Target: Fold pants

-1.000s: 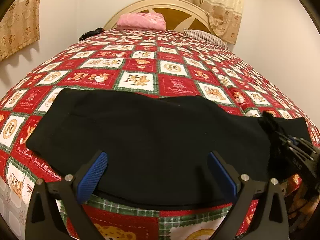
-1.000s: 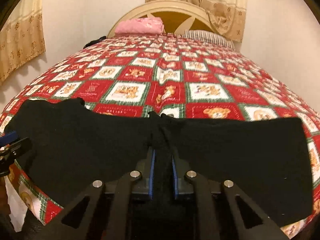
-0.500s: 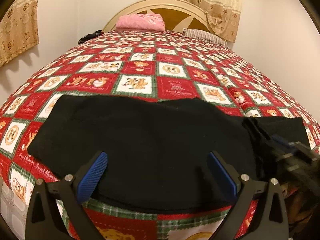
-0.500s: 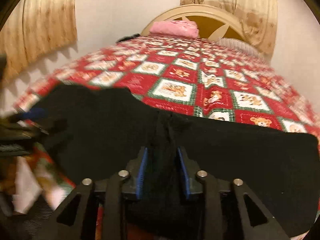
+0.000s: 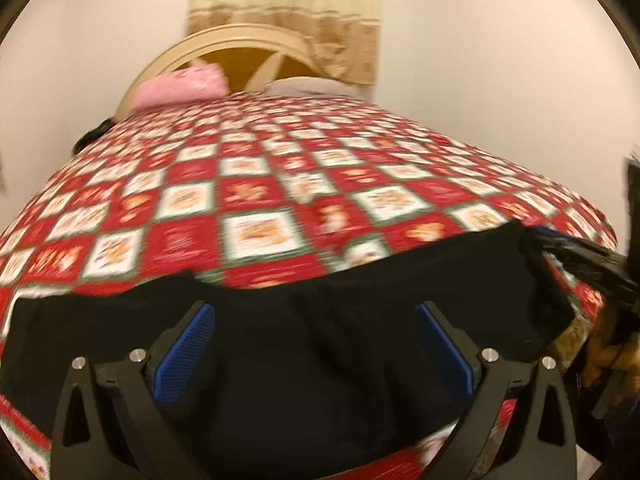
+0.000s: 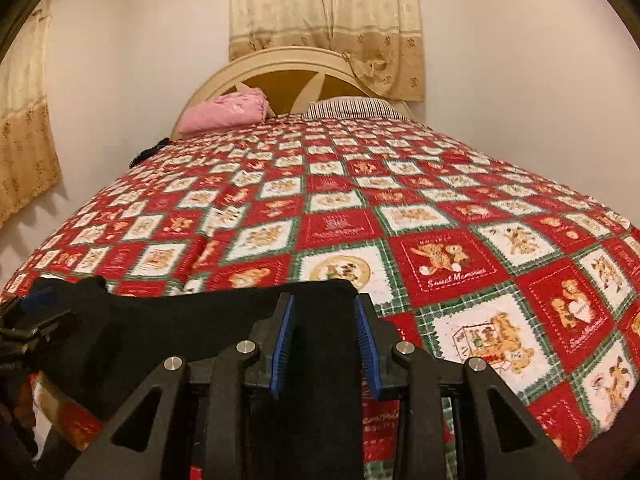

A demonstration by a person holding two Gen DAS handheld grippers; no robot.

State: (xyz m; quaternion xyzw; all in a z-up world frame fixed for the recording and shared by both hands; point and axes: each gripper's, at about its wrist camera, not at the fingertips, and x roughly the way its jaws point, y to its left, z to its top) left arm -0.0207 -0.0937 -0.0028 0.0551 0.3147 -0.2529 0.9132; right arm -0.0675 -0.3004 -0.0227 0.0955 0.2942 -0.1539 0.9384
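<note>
The black pants (image 5: pixel 320 364) lie flat across the near edge of the bed, on a red patchwork quilt (image 5: pixel 256 236). My left gripper (image 5: pixel 312 312) hovers over their middle, wide open, with nothing pinched between its blue pads. My right gripper (image 6: pixel 323 300) is at the pants' right end (image 6: pixel 180 328). Its pads stand partly apart, astride the black cloth without pressing it. In the left wrist view the right gripper (image 5: pixel 580 256) shows, blurred, at that right corner. The left gripper (image 6: pixel 28 320) appears at the far left of the right wrist view.
The quilt (image 6: pixel 440 260) covers the whole bed. A pink pillow (image 6: pixel 224 114) and a striped pillow (image 6: pixel 352 108) lie against the headboard (image 6: pixel 280 60). A small dark thing (image 6: pixel 148 152) sits at the bed's far left edge. Walls and curtains (image 6: pixel 324 8) close in behind.
My right gripper's jaws parted and let go of the ridge of cloth it pinched. Both grippers slid right along the pants and rolled; the right one went from mid-pants to their right end.
</note>
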